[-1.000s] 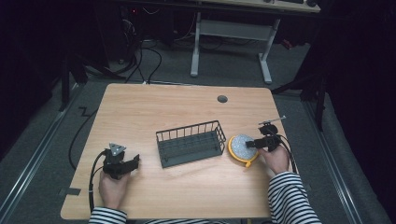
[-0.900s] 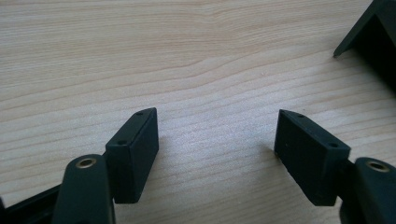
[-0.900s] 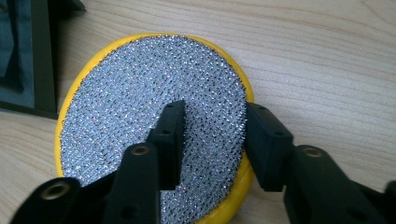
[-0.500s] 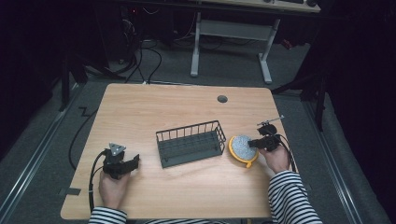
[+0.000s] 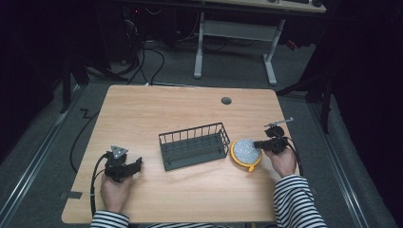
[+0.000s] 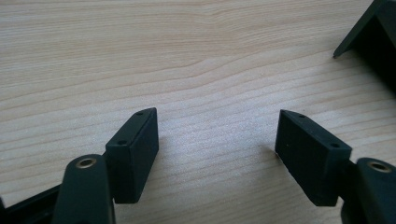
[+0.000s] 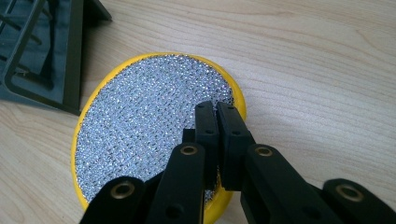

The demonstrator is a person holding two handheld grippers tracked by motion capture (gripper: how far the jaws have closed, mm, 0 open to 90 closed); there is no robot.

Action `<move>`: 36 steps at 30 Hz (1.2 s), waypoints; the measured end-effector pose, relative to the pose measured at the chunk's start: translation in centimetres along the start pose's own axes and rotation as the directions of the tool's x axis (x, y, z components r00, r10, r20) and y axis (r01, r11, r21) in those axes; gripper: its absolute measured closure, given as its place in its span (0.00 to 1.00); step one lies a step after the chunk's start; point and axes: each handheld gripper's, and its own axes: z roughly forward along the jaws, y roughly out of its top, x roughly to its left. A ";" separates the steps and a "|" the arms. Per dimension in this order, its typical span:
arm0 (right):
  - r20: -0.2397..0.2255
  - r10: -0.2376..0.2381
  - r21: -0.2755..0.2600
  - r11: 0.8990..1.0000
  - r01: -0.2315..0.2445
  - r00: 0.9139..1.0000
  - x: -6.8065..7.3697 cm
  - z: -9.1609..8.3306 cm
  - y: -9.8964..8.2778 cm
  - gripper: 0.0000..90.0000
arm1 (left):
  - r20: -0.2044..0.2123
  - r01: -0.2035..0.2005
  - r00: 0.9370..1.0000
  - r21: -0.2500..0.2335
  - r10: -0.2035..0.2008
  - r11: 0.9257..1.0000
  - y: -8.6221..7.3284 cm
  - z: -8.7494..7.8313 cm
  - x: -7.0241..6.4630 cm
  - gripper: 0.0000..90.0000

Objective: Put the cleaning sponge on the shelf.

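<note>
A round scrubber (image 5: 245, 152) with a silver mesh face (image 7: 149, 126) and a yellow rim lies flat on the table, just right of a dark wire basket (image 5: 194, 145). My right gripper (image 5: 259, 144) is shut. Its tips (image 7: 216, 108) rest over the mesh near the scrubber's right rim, and I see nothing between the jaws. My left gripper (image 5: 138, 164) is held low over the table at the front left, apart from the basket. Its jaws (image 6: 215, 140) stand open over bare wood.
A basket corner (image 6: 369, 37) shows at the upper right of the left gripper view. The wooden table (image 5: 157, 114) has a round cable hole (image 5: 226, 100) at the back. A small metal tool (image 5: 278, 123) lies behind the right hand. Cables trail off the table's left side.
</note>
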 end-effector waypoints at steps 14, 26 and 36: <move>-0.003 -0.033 -0.038 0.999 0.033 0.999 0.5 -2.1 -0.3 0.99 | -0.007 -0.005 1.000 0.001 0.005 1.000 0.0 0.0 -0.1 0.34; -0.014 -0.047 -0.107 0.993 0.046 0.999 0.4 -3.9 -0.4 0.99 | 0.000 0.003 1.000 -0.001 -0.003 1.000 0.0 0.0 0.0 0.34; -0.020 -0.059 -0.153 0.987 0.056 0.998 0.7 -5.8 0.1 0.99 | 0.003 0.006 1.000 -0.003 -0.006 1.000 0.0 0.0 0.0 0.34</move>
